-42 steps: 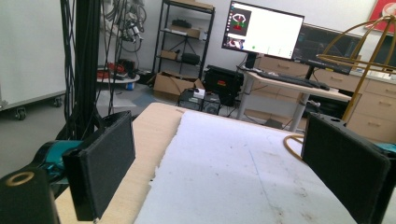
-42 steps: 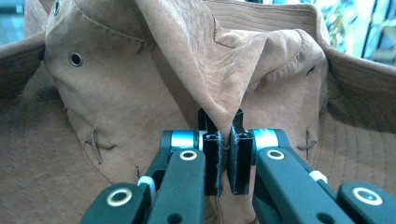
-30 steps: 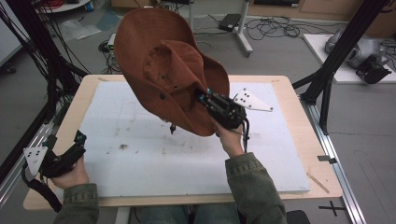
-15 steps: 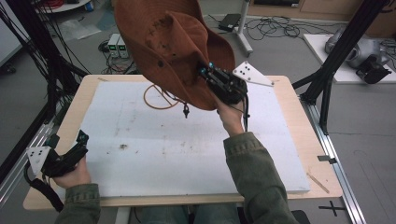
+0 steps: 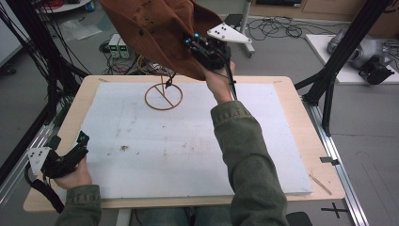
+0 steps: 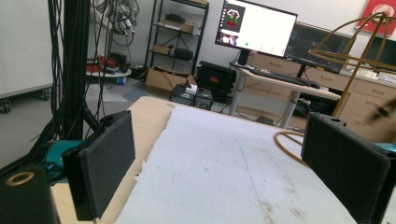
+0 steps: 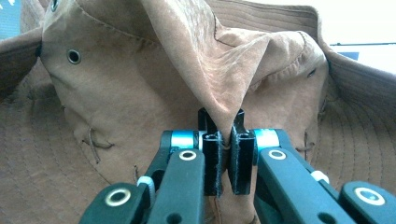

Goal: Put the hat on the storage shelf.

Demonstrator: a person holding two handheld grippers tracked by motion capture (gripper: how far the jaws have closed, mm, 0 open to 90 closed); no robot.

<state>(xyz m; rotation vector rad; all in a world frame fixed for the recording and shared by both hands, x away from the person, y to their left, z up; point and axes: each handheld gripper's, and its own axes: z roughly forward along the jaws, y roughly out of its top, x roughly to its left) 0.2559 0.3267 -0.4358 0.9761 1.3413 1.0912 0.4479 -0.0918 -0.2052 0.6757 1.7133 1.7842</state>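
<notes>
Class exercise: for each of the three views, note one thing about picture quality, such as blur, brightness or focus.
High view: the brown hat is cut off by the top edge, and the whole frame is soft. Left gripper view: the near jaws are blurred, while the monitor glows bright. Right gripper view: the fabric pinched by the right gripper is sharp; the top right corner is washed out white.

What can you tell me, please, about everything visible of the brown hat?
The brown hat looks like soft suede-like fabric, wide-brimmed, with stitched rings on the brim, metal eyelets and a dangling cord. The right tool pinches a fold of its crown, holding it raised over the table's far edge, above a gold wire stand.
</notes>
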